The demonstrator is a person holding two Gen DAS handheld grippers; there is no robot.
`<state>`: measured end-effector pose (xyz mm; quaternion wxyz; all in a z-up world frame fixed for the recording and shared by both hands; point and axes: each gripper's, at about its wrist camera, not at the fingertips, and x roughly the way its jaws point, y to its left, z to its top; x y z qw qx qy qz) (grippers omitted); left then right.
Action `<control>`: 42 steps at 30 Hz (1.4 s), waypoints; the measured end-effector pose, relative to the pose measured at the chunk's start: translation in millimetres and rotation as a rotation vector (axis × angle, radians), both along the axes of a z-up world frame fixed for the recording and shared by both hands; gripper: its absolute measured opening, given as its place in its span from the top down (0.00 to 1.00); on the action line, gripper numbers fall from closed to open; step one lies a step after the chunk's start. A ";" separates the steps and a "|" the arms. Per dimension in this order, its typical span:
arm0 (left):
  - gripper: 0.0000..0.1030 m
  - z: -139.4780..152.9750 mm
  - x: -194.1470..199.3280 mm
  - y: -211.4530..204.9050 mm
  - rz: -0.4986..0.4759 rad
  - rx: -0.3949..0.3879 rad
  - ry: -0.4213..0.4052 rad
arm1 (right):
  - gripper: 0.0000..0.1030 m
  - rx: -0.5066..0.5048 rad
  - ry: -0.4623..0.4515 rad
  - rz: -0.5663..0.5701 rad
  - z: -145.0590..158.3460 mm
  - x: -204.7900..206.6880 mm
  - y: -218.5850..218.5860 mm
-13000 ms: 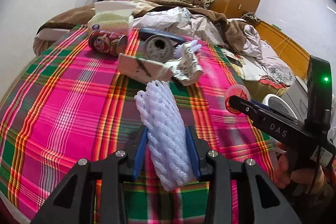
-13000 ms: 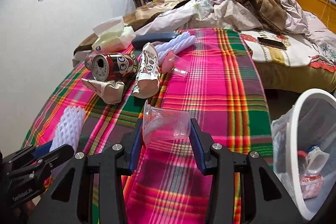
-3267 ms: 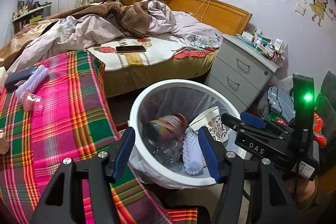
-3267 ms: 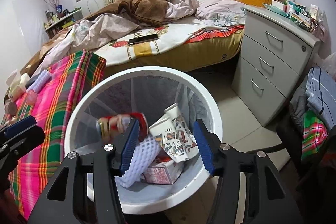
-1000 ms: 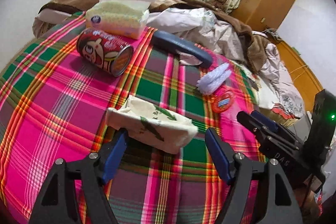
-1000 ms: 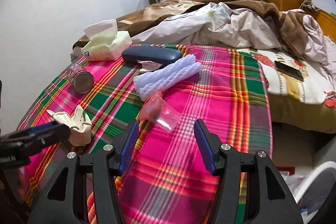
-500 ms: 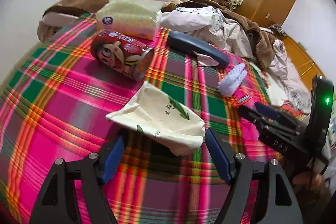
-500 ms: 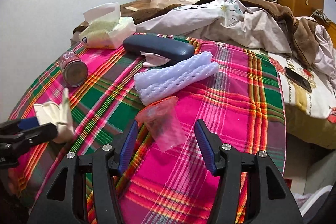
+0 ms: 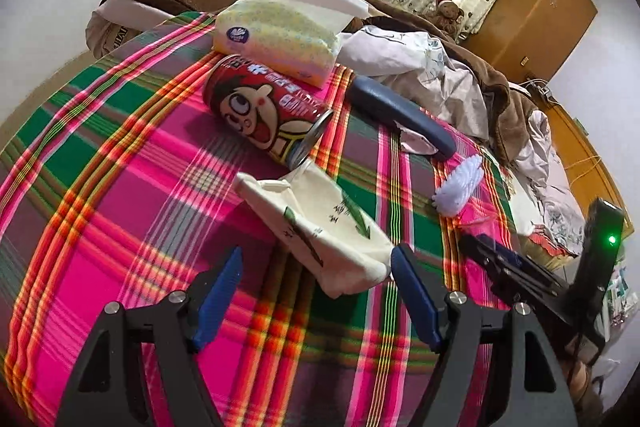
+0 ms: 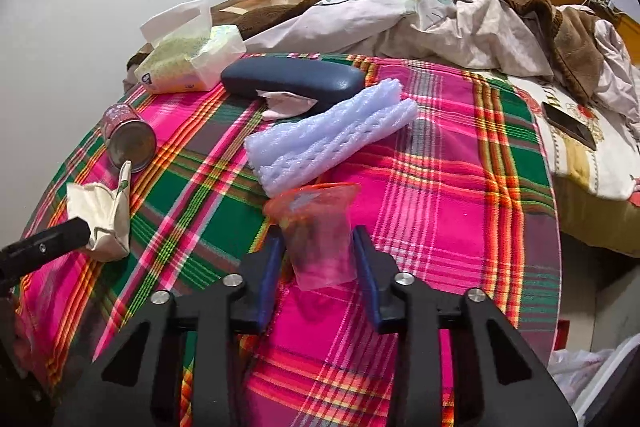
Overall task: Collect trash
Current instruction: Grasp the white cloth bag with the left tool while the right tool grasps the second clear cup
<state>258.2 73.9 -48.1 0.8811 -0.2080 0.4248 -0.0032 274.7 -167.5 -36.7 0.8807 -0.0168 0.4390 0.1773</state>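
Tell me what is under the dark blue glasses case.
A crumpled white tissue pokes out from beneath the dark blue glasses case, on the pink plaid blanket. Anything further under it is hidden.

Both grippers are built of matte black angular arms, left gripper (image 9: 316, 291) and right gripper (image 10: 318, 259) alike. Blue pads (image 9: 218, 293) line the fingers, silver screws (image 10: 233, 280) mark the joints, and a green light (image 9: 611, 239) glows at three o'clock.

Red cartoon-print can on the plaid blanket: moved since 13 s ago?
No sign of it. The red cartoon-print can lies on its side just in front of the tissue pack, as before.
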 end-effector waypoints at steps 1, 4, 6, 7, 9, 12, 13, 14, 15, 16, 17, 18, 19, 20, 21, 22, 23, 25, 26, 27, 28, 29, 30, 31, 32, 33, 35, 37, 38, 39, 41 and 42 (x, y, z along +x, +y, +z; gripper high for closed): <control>0.25 -0.9 2.4 -2.3 -0.003 0.010 -0.002 | 0.68 0.002 -0.001 0.000 0.2 -1.0 -0.2; 0.25 0.3 6.3 -5.4 0.026 0.009 -0.017 | 0.68 0.004 -0.003 -0.009 0.0 -2.1 -2.5; 0.25 1.5 9.4 -8.9 0.038 0.028 -0.028 | 0.68 0.009 0.000 -0.017 -0.9 -1.9 -4.6; 0.25 1.5 11.4 -11.1 0.041 0.039 -0.033 | 0.68 0.014 0.002 -0.020 -1.1 -1.9 -5.4; 0.26 0.0 14.3 -13.1 0.054 0.052 -0.012 | 0.68 0.019 0.002 -0.021 -0.9 -2.2 -6.1; 0.25 3.0 12.0 -14.9 0.079 0.061 -0.039 | 0.68 0.016 0.001 -0.020 -1.4 -2.2 -5.7; 0.25 4.3 11.9 -16.5 0.071 0.074 -0.051 | 0.68 0.017 0.002 -0.020 -1.6 -1.9 -5.6; 0.25 4.3 12.6 -16.5 0.067 0.075 -0.053 | 0.68 0.019 0.003 -0.021 -2.0 -1.9 -5.5; 0.25 2.1 14.8 -15.0 0.076 0.076 -0.033 | 0.68 0.019 0.001 -0.022 -1.6 -2.3 -5.8; 0.25 -0.5 16.8 -13.5 0.079 0.072 -0.018 | 0.68 0.020 0.001 -0.022 -1.8 -2.5 -5.5; 0.25 -2.9 18.2 -12.5 0.077 0.060 -0.017 | 0.68 0.021 0.001 -0.023 -1.9 -2.9 -5.3; 0.25 -6.0 19.6 -10.7 0.075 0.039 -0.005 | 0.68 0.021 0.001 -0.023 -1.5 -3.0 -6.2; 0.26 -7.9 19.7 -10.4 0.073 0.025 0.005 | 0.68 0.023 0.002 -0.023 -1.5 -3.3 -6.2; 0.30 -8.2 19.1 -10.6 0.070 0.027 0.001 | 0.68 0.024 0.003 -0.025 -1.6 -3.7 -6.1; 0.34 -7.2 17.3 -10.5 0.068 0.022 -0.010 | 0.68 0.025 0.003 -0.025 -1.4 -3.6 -6.5; 0.41 -5.8 15.9 -11.0 0.062 0.019 -0.015 | 0.68 0.026 0.003 -0.026 -1.4 -3.7 -6.5; 0.46 -4.0 14.9 -12.8 0.055 0.031 -0.020 | 0.68 0.027 0.003 -0.026 -1.4 -4.0 -6.5; 0.53 -1.5 13.2 -15.4 0.041 0.055 -0.027 | 0.68 0.030 0.004 -0.029 -1.3 -5.3 -6.6; 0.56 -0.9 12.4 -15.9 0.030 0.063 -0.029 | 0.68 0.033 0.005 -0.029 -1.3 -6.0 -7.2; 0.56 -0.4 11.3 -16.0 0.021 0.064 -0.030 | 0.68 0.037 0.007 -0.027 -1.1 -7.3 -7.4; 0.57 -0.3 9.9 -15.6 0.013 0.066 -0.030 | 0.68 0.041 0.009 -0.026 -0.9 -8.9 -7.6; 0.57 0.3 7.8 -15.2 0.008 0.071 -0.031 | 0.68 0.043 0.009 -0.024 -0.8 -9.8 -7.8; 0.57 0.6 5.4 -14.6 0.003 0.076 -0.031 | 0.68 0.044 0.009 -0.022 -0.7 -11.3 -7.8; 0.58 0.9 2.8 -13.9 -0.003 0.080 -0.030 | 0.68 0.044 0.010 -0.022 -0.9 -12.4 -7.7; 0.58 1.3 0.1 -12.9 -0.004 0.084 -0.032 | 0.68 0.043 0.010 -0.023 -1.0 -12.8 -7.8; 0.58 1.5 -2.4 -11.1 -0.002 0.078 -0.032 | 0.68 0.045 0.011 -0.024 -1.2 -13.3 -7.9; 0.58 2.1 -5.6 -8.5 -0.015 0.066 -0.031 | 0.68 0.056 0.014 -0.026 -1.3 -14.6 -8.5; 0.57 1.5 -6.6 -6.0 -0.010 0.077 -0.031 | 0.68 0.057 0.016 -0.026 -1.4 -15.5 -8.2; 0.55 0.0 -4.8 -4.2 -0.012 0.074 -0.026 | 0.68 0.055 0.015 -0.026 -1.2 -15.8 -8.0; 0.54 -0.5 -4.4 -0.8 0.004 0.056 -0.025 | 0.68 0.051 0.014 -0.026 -1.3 -16.1 -7.4; 0.47 2.5 -4.3 2.3 0.033 0.044 -0.044 | 0.68 0.050 0.015 -0.030 -1.9 -15.9 -7.0; 0.42 2.7 -3.4 2.9 0.047 0.047 -0.048 | 0.68 0.050 0.016 -0.031 -1.9 -16.2 -7.1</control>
